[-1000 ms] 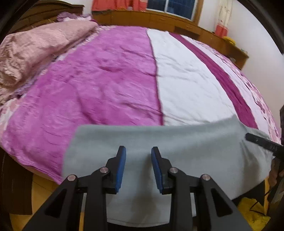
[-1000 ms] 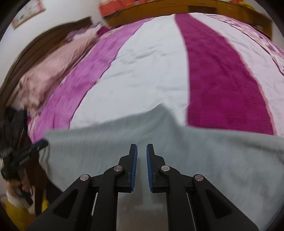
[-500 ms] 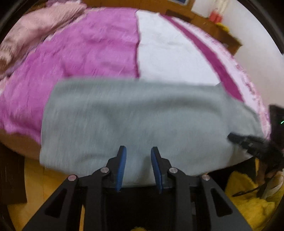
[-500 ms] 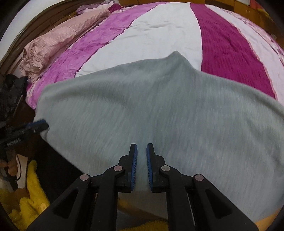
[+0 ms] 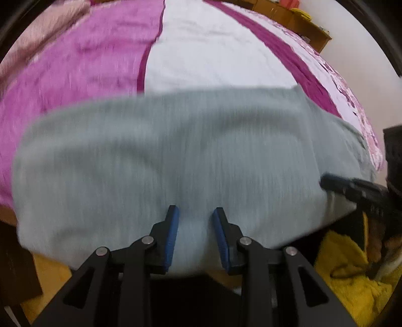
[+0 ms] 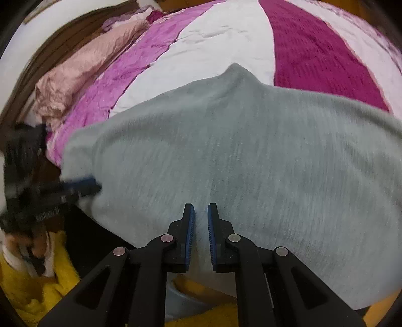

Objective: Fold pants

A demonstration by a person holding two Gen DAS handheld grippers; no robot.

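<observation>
Grey pants (image 5: 176, 156) lie spread across the near edge of the bed and hang over it; they also fill the right wrist view (image 6: 238, 156), with one peak of cloth pointing toward the far side. My left gripper (image 5: 195, 213) is open, its blue pads apart over the hanging lower part of the pants, and it holds nothing. My right gripper (image 6: 200, 211) has a narrow gap between its pads and hovers over the cloth without pinching it. Each gripper shows at the edge of the other's view: the right one (image 5: 351, 188) and the left one (image 6: 75, 188).
The bed (image 5: 213, 50) has a cover in purple, white and magenta stripes. A pink pillow (image 6: 83, 75) lies at the headboard side. Yellow cloth (image 5: 351, 276) lies on the floor by the bed. A wooden shelf (image 5: 301, 22) runs along the far wall.
Both grippers have pulled back and lifted, so more of the pants now fills each view. The pants lie spread wider over the bed edge. The jaw openings look unchanged.
</observation>
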